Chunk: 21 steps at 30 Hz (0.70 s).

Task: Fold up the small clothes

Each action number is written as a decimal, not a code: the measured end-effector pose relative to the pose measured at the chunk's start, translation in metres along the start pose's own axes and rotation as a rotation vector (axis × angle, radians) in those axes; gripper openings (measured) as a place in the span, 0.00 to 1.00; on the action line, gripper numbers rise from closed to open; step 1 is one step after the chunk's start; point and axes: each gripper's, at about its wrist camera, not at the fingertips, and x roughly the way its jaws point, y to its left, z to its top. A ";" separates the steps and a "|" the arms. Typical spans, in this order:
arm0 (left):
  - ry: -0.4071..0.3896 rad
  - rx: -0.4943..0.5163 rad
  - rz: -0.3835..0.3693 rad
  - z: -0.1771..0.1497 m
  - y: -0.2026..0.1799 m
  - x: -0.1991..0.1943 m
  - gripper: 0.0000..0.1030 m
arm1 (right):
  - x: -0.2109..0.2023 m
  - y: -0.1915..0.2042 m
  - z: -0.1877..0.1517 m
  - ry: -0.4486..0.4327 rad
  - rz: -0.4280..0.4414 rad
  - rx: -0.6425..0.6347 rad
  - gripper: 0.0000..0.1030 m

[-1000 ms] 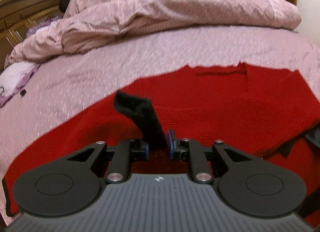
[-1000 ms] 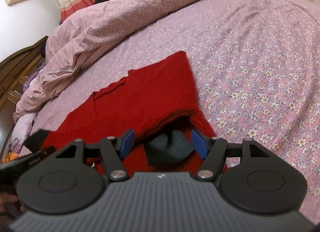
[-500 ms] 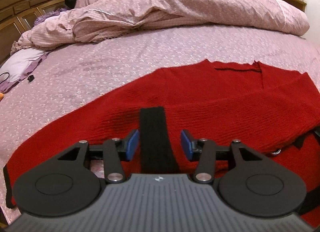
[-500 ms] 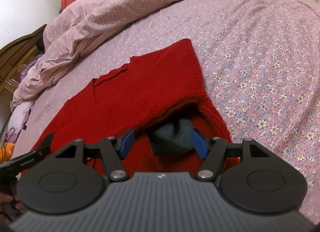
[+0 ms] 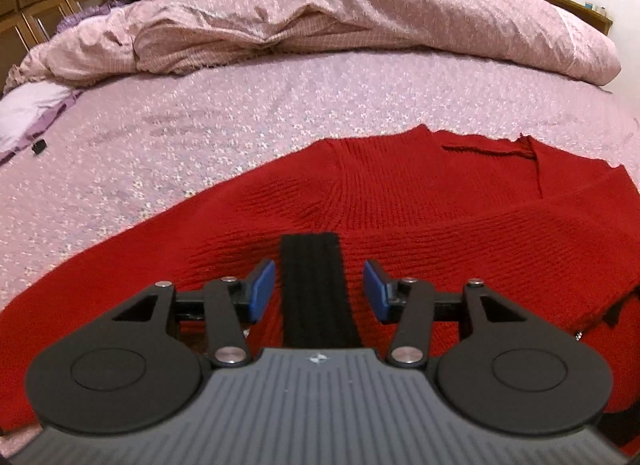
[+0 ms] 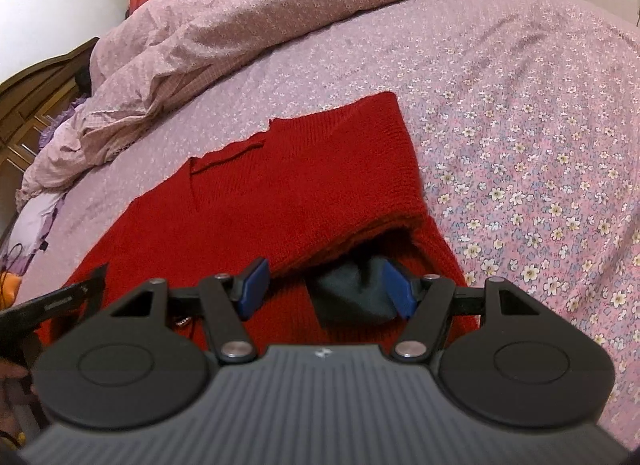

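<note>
A red knit sweater (image 5: 400, 201) lies spread on the flowered bed sheet (image 5: 200, 137). Its black ribbed cuff (image 5: 310, 257) rests flat on the red knit, running back between the blue pads of my left gripper (image 5: 318, 291), which is open and clear of it on both sides. In the right wrist view the sweater (image 6: 280, 193) has its right sleeve folded over the body. A dark cuff (image 6: 348, 297) pokes out from under that fold, between the pads of my open right gripper (image 6: 324, 291), close to the right pad.
A rumpled pink duvet (image 5: 320, 25) is heaped along the far side of the bed, with a wooden headboard (image 5: 40, 5) beyond it. A pale purple cloth (image 5: 28, 113) and a small black object (image 5: 39, 147) lie at the left. Bare sheet (image 6: 520, 145) stretches right of the sweater.
My left gripper has opened and let go of the black cuff, which dropped from upright to flat on the sweater. The left hand drew back a little. The right gripper stayed open and still.
</note>
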 end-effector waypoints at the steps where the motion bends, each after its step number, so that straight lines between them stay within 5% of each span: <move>1: 0.006 0.001 -0.002 0.000 0.000 0.003 0.53 | 0.001 0.000 0.000 0.003 -0.002 -0.001 0.64; 13: 0.026 -0.004 -0.016 -0.002 -0.004 0.021 0.53 | 0.007 0.009 0.001 0.021 -0.005 -0.023 0.64; 21: -0.010 0.028 -0.025 -0.001 -0.013 0.012 0.16 | 0.011 0.010 0.003 0.023 -0.009 -0.032 0.64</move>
